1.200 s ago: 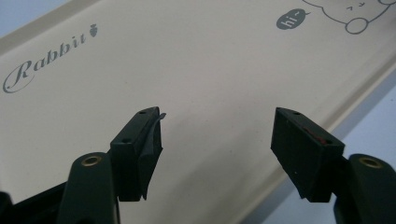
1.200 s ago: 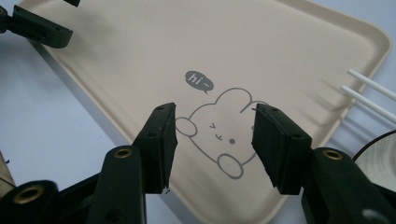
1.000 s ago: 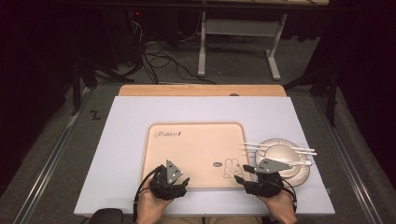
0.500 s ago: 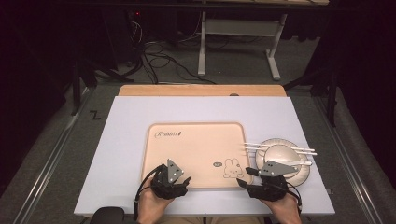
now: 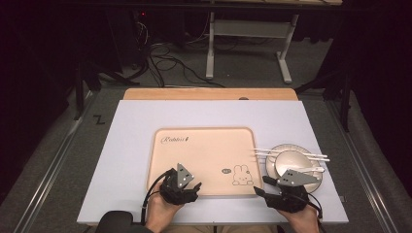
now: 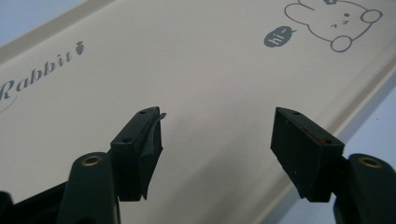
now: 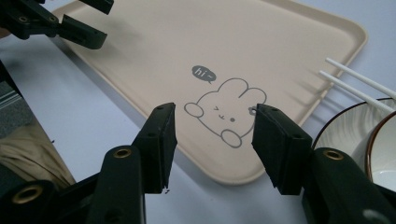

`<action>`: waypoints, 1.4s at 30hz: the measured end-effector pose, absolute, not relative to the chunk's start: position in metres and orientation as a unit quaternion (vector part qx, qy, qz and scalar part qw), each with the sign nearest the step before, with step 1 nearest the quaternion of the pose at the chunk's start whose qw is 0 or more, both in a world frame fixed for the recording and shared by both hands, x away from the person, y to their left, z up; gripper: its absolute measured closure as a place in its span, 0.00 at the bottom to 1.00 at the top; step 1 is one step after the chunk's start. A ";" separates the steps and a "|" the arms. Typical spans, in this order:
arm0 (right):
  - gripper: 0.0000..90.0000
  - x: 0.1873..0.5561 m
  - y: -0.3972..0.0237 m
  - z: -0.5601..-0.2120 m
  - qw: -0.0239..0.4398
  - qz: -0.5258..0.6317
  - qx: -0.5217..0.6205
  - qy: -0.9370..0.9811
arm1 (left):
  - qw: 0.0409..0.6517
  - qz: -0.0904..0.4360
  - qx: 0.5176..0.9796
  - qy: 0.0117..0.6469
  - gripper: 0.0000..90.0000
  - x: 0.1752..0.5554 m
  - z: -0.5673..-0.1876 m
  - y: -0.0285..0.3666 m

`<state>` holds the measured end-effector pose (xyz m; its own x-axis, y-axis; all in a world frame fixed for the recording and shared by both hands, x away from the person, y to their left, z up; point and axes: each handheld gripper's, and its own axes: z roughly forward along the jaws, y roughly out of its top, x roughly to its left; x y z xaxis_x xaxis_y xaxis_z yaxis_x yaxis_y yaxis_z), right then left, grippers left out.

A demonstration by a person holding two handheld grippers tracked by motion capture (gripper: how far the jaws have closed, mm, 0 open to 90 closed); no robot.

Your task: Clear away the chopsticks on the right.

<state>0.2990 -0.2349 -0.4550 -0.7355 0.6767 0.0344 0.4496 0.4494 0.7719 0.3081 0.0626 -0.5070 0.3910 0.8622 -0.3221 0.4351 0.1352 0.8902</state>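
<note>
Our right tongs (image 5: 266, 186) have drifted left off the round white plate (image 5: 316, 180) while narrowing slightly (both pairs spread, empty), so next we reach its small bowl (image 5: 291, 162) beside the beige plastic tray (image 5: 204, 138).

bowl (image 7: 384, 149) cut off, spoon (image 5: 311, 170) perhaps half-hidden

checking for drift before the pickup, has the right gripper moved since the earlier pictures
Yes. In the high view the right gripper has slid left, away from the plate, toward the tray's rabbit corner; its open fingers have just been closing slightly, nothing between them.
</note>
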 end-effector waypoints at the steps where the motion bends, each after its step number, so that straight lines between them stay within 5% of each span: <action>1: 0.56 0.297 -0.235 -0.454 0.137 0.398 0.333 0.844 | 0.547 0.195 0.630 0.516 0.38 0.308 -0.507 0.062; 21: 0.66 0.301 -0.266 -0.438 0.132 0.420 0.341 0.831 | 0.566 0.190 0.605 0.527 0.38 0.300 -0.502 0.071; 42: 0.56 0.334 -0.324 -0.408 0.132 0.429 0.361 0.818 | 0.575 0.200 0.604 0.514 0.34 0.280 -0.496 0.076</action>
<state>0.3335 -0.3240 -0.4085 -0.7044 0.7035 0.0941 0.4776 0.3717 0.7961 0.2797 0.0757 -0.4955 0.3912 0.8517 -0.3488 0.3910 0.1893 0.9007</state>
